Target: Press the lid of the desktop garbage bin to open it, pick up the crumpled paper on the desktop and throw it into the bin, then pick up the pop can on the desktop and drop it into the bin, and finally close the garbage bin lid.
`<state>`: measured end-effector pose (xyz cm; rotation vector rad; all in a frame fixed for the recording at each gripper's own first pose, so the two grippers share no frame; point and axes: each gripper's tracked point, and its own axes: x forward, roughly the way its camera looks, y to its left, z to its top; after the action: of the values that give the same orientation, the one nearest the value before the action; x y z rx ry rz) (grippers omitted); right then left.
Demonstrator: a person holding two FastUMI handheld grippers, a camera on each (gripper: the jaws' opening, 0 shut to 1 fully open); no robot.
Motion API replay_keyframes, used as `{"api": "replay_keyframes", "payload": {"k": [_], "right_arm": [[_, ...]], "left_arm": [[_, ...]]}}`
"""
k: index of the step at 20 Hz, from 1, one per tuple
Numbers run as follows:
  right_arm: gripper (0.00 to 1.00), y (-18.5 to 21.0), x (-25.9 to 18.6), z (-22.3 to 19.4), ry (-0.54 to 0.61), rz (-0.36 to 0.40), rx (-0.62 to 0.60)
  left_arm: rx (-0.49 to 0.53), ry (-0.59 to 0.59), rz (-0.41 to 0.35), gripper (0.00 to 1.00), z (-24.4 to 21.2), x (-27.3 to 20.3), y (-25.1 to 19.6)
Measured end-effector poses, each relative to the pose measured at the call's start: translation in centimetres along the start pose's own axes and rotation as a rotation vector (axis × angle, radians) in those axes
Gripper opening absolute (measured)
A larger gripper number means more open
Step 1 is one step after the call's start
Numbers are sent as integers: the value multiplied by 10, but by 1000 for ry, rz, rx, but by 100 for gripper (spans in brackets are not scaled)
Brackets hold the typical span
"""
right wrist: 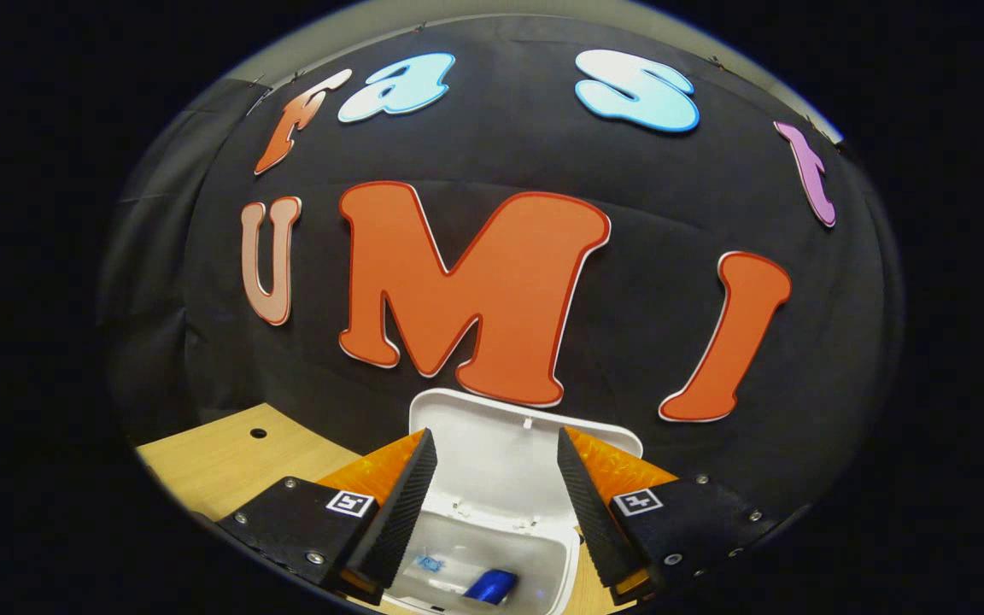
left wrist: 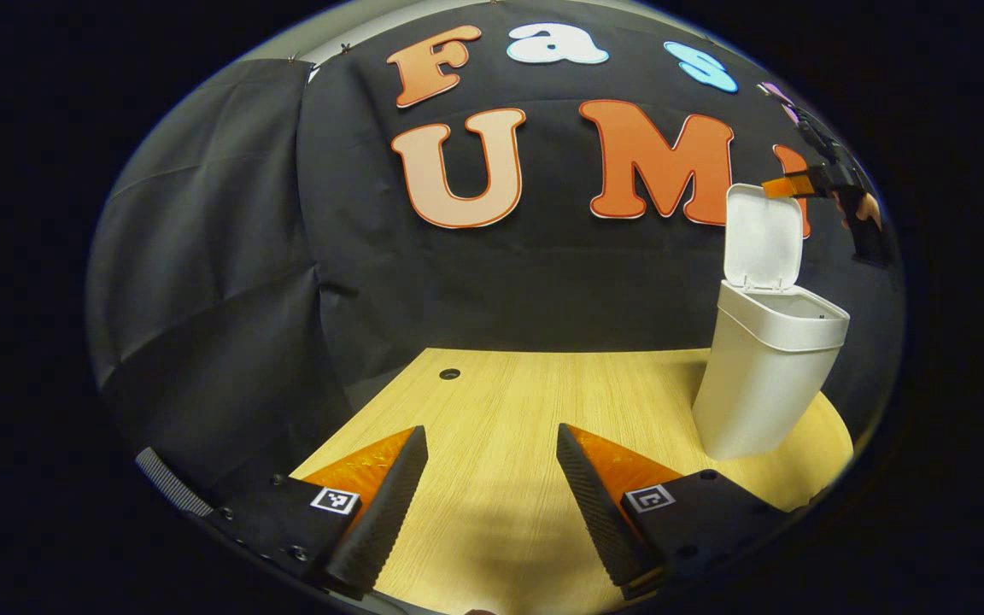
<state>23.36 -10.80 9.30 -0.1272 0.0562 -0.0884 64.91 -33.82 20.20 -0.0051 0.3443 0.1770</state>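
1. Left tool [left wrist: 492, 504]: fingers spread apart, nothing between them, held low over the wooden bench [left wrist: 509, 410]
2. Garbage bin [left wrist: 765, 376]: white, standing upright on the bench to the right of the left tool, well apart from it
3. Lid [left wrist: 763, 237]: raised upright on its hinge at the back of the bin, leaving the mouth open
4. Right tool [right wrist: 496, 504]: fingers spread apart, empty, held above the open bin; seen in the left gripper view just beside the top edge of the lid, whether touching it cannot be told
5. Pop can [right wrist: 490, 587]: blue, lying inside the bin, seen from above in the right gripper view
6. Paper [right wrist: 430, 563]: a small pale piece lying inside the bin beside the can; too small to tell more
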Motion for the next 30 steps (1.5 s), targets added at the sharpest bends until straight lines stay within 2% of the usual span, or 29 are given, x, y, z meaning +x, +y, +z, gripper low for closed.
{"api": "replay_keyframes", "payload": {"k": [6, 11, 16, 24, 30], "right_arm": [[86, -16, 36, 32, -4, -56, -32], [86, -33, 66, 9, 89, -95, -3], [86, -29, 68, -1, 140, -47, 112], [84, -2, 19, -38, 269, 91, 202], [85, 16, -11, -77, 357, 129, 175]], "left_arm": [[-22, -2, 40, 97, -4, -6, 22], [-29, 3, 82, 97, -7, -10, 41], [-30, 9, 97, 97, -7, -9, 46], [-5, 7, 56, 97, -4, -5, 31], [2, 11, 21, 97, -6, -3, 18]]}}
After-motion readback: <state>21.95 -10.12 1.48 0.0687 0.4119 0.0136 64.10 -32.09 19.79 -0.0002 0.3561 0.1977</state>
